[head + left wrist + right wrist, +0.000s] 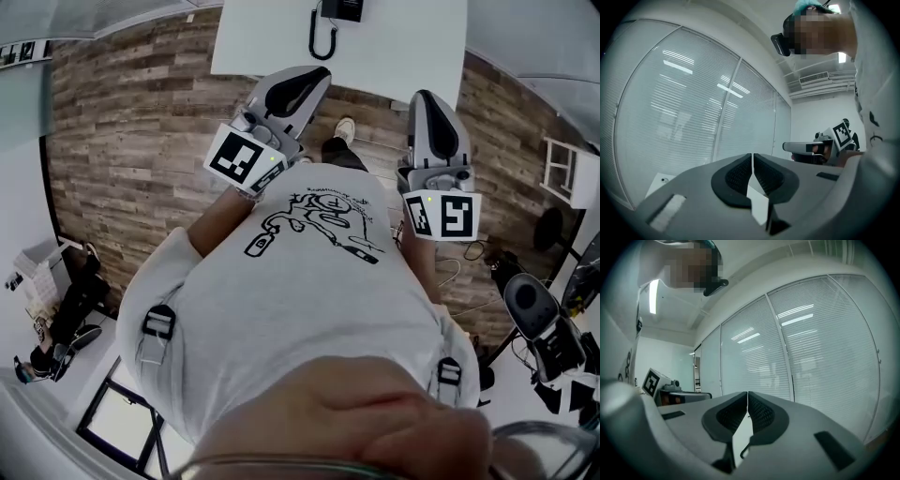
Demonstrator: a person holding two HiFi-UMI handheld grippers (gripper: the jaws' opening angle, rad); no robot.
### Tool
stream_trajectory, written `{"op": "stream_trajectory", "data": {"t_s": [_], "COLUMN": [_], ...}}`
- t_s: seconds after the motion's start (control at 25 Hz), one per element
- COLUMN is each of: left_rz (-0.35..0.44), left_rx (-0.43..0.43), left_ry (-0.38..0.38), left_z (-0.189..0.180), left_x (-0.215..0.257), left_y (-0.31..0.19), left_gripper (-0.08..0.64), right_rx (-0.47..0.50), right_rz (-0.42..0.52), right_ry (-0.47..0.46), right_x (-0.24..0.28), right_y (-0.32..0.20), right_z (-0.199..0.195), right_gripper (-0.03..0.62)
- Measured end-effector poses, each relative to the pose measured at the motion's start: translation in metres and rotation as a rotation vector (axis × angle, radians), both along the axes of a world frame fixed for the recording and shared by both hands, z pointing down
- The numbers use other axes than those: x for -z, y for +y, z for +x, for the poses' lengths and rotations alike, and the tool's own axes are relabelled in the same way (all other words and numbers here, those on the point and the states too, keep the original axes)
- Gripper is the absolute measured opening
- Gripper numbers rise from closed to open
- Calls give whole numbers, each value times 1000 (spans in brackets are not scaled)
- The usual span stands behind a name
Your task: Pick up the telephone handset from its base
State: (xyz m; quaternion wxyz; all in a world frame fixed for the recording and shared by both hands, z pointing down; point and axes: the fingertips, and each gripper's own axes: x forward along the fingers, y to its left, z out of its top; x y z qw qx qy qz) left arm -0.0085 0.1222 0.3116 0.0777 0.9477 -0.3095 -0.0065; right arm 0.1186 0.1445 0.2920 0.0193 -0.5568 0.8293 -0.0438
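In the head view a black telephone [339, 9] sits at the far edge of a white table [272, 42], and its coiled cord [322, 37] hangs toward me. The handset cannot be told apart from the base. My left gripper [314, 75] is held out level, short of the table's near edge. Its jaws are shut with nothing between them, as the left gripper view [752, 161] shows. My right gripper [427, 98] is beside it, also short of the table and shut on nothing [747, 401]. Both gripper views face blinds, and neither shows the phone.
The floor [141, 122] is wood plank. Glass walls with blinds [693, 117] enclose the room. A white rack [567, 169] and a dark office chair [539, 309] stand at the right. Bags and clutter [56, 300] lie at the left. One of my shoes [344, 128] shows below the table.
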Motion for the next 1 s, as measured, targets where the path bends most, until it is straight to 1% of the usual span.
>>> {"op": "stream_trajectory", "data": {"t_s": [0.28,0.56,0.76,1.0], "left_rz": [-4,-24,-29,-49], "left_rx": [23,61,62,56], "left_ry": [-5,-3,-4,9], "left_z": [33,43,39,23], "left_x": [-1,-10,-10,-16], "left_y": [-47,-83,-96,-127], "left_gripper": [12,12,12,12], "right_rx": [18,33,49,57], "right_rz": [4,-11,-33,-39], "right_ry": [2,0,-2,9], "right_x": [3,-6,-11,-12], "right_y": [-48,-81,-97,-127], "right_z": [34,51,43,19], "right_gripper": [6,6,6,6]}}
